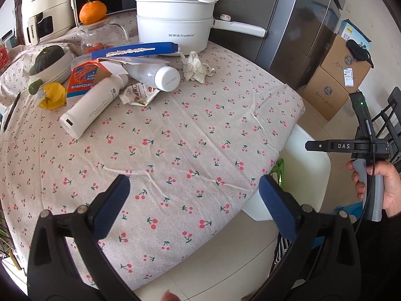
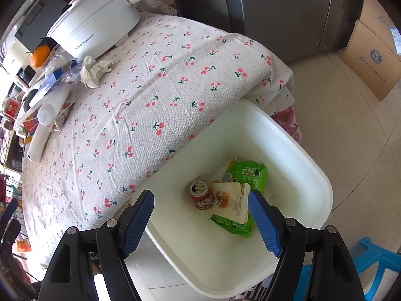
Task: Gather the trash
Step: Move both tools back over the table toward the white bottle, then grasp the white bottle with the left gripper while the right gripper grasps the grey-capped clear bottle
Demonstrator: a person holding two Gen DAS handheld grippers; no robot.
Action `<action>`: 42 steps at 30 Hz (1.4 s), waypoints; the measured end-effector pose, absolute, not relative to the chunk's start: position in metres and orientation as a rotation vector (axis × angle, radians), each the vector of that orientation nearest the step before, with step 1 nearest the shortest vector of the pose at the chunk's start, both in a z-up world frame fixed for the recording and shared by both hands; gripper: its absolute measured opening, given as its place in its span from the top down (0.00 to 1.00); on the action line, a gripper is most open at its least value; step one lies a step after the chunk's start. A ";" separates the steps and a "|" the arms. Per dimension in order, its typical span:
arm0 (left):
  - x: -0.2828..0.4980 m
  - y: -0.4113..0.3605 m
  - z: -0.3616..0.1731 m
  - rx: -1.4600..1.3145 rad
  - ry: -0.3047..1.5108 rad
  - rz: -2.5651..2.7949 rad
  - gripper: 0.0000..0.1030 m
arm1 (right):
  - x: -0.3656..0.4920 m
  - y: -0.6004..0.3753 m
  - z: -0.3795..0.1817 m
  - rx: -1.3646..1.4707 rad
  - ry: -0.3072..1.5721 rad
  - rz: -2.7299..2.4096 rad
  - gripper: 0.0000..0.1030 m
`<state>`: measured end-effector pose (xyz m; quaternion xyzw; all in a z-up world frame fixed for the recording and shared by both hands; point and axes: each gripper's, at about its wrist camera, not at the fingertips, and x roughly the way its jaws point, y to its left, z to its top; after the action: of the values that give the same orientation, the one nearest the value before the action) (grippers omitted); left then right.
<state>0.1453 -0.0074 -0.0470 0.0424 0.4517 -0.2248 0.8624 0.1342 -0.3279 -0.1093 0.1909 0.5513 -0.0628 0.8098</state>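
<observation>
both claws stand apart and empty. my right claw [image 2: 200, 215] hangs over the white bin [image 2: 313, 165] beside the surface [image 1: 175, 138], well placed for dropping; a can [image 2: 199, 197] and wrappers [image 2: 246, 173] already lie inside. my left claw [image 1: 194, 200] faces the remaining trash near the white pot [image 1: 175, 27]: bottles [image 1: 92, 105], crumpled paper [image 1: 195, 66]. the bin's near rim is cut off.

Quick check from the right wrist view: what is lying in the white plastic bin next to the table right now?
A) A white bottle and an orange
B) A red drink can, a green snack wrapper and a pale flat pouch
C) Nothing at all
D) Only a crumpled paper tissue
B: the white plastic bin holds a red drink can, a green snack wrapper and a pale flat pouch, seen below the open right gripper.
</observation>
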 end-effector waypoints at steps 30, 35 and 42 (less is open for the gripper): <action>0.236 0.071 -0.048 0.257 0.908 -0.261 0.01 | 0.196 -0.171 -0.057 -0.069 1.023 0.113 0.00; 0.282 0.065 -0.066 0.306 0.992 -0.296 0.01 | 0.216 -0.158 -0.067 -0.082 1.045 0.131 0.00; 0.326 0.058 -0.086 0.331 1.030 -0.311 0.17 | 0.241 -0.163 -0.076 -0.062 1.061 0.111 0.00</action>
<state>0.3259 0.0576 -0.0862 0.1568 0.4882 -0.1476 0.8458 0.2408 -0.1633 -0.0761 -0.0296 0.5055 0.0528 0.8607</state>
